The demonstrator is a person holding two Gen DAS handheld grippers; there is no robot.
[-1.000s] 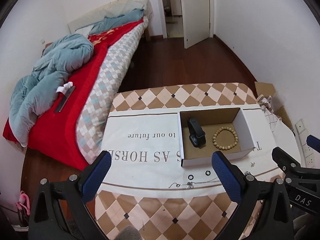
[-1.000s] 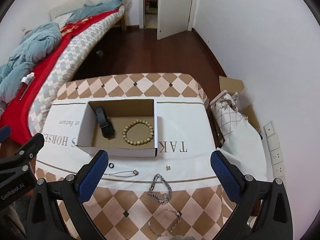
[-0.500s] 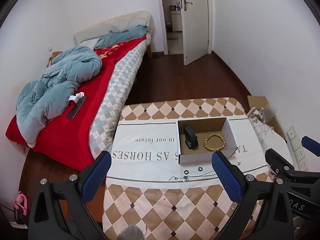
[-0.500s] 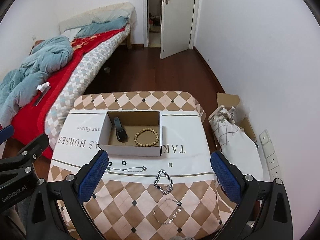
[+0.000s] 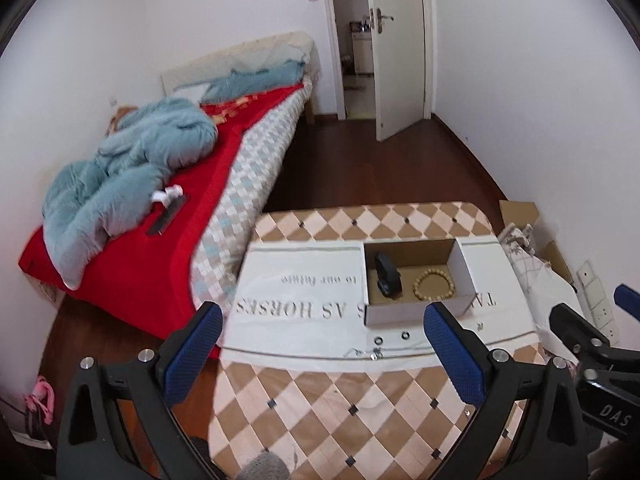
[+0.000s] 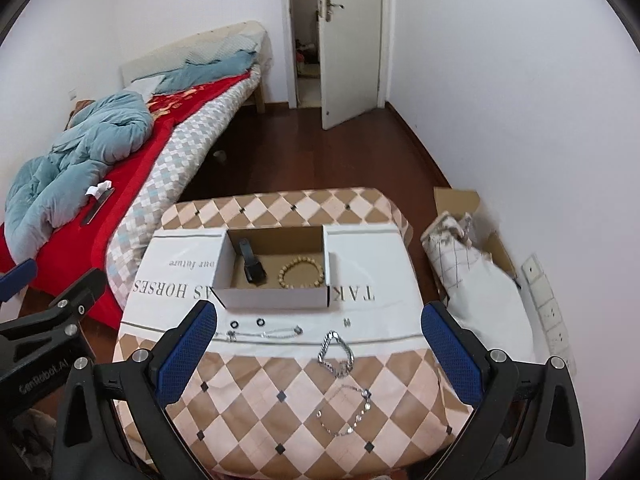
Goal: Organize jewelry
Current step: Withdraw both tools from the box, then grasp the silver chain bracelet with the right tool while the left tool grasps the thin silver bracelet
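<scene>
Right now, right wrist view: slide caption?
Open right gripper above loose chains and rings; box holds beads.

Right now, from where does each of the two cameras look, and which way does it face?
Left wrist: sits on the open left gripper, looks forward and down over the table at the cardboard box; the right gripper shows at its right edge.
Right wrist: sits on the open right gripper, looks the same way; the left gripper shows at its left edge.
Both share the box, the bead bracelet, the bed and the door.
</scene>
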